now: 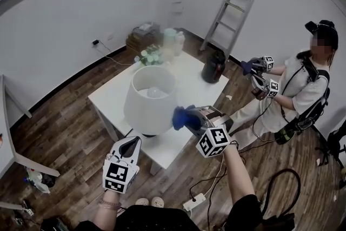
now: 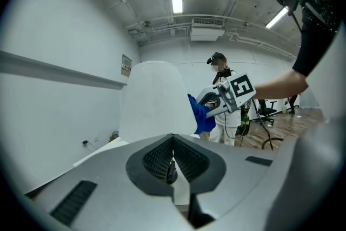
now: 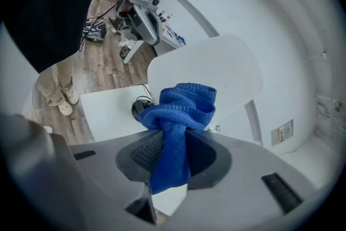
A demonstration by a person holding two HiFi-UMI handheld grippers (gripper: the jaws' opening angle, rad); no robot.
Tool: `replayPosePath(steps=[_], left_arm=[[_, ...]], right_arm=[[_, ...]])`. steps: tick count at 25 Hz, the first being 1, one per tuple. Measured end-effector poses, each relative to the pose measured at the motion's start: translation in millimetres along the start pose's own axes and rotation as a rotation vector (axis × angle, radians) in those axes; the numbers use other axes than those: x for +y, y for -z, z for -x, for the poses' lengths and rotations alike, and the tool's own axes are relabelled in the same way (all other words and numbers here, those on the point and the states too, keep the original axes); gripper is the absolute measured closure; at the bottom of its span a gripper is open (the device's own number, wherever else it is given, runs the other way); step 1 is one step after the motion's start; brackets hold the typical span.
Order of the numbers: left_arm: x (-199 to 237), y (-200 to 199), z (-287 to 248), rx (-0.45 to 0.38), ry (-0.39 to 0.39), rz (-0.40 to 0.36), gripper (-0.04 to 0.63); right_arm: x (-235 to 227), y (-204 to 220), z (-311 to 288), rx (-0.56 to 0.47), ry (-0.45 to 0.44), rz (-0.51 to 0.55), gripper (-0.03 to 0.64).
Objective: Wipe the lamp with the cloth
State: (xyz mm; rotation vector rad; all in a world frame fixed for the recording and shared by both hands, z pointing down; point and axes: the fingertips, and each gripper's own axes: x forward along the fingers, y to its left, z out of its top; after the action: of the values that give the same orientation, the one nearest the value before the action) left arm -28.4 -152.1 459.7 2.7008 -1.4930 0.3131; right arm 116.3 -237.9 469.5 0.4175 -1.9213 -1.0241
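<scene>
A white lamp with a conical shade stands on a white table; its dark base shows under the shade in the right gripper view. My right gripper is shut on a bunched blue cloth, held right beside the shade's right side; whether cloth and shade touch I cannot tell. The cloth sticks out between the jaws. My left gripper is shut with nothing in it, at the table's near edge just below the lamp base, pointing at the shade.
A dark jar and several bottles stand at the table's far side. A second person with grippers stands to the right. A ladder leans on the far wall. A power strip and cables lie on the wooden floor.
</scene>
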Motion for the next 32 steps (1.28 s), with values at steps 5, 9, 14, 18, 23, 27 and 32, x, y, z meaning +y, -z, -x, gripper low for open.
replayPosePath(steps=[5, 9, 14, 18, 23, 27, 32], left_arm=[[4, 2, -1, 0.002, 0.007, -0.001, 0.588], [7, 0, -6, -0.003, 0.005, 0.002, 0.588], [6, -6, -11, -0.011, 0.007, -0.004, 0.588], [11, -10, -10, -0.02, -0.011, -0.001, 0.588], [15, -16, -15, -0.018, -0.029, 0.0, 0.588], [16, -20, -19, -0.016, -0.036, -0.003, 0.588], [13, -21, -25, -0.008, -0.037, -0.001, 0.588]], right_arm=[[-7, 5, 5, -0.07, -0.07, -0.239, 0.503], [-77, 7, 32, -0.167, 0.019, -0.416, 0.503], [-162, 8, 38, -0.242, -0.086, -0.848, 0.503], [-203, 0, 22, -0.34, -0.232, -1.164, 0.503], [-208, -10, -4, -0.452, -0.443, -1.307, 0.503], [-195, -10, -24, -0.448, -0.547, -1.299, 0.503], [-164, 8, -52, -0.351, -0.626, -1.273, 0.503]])
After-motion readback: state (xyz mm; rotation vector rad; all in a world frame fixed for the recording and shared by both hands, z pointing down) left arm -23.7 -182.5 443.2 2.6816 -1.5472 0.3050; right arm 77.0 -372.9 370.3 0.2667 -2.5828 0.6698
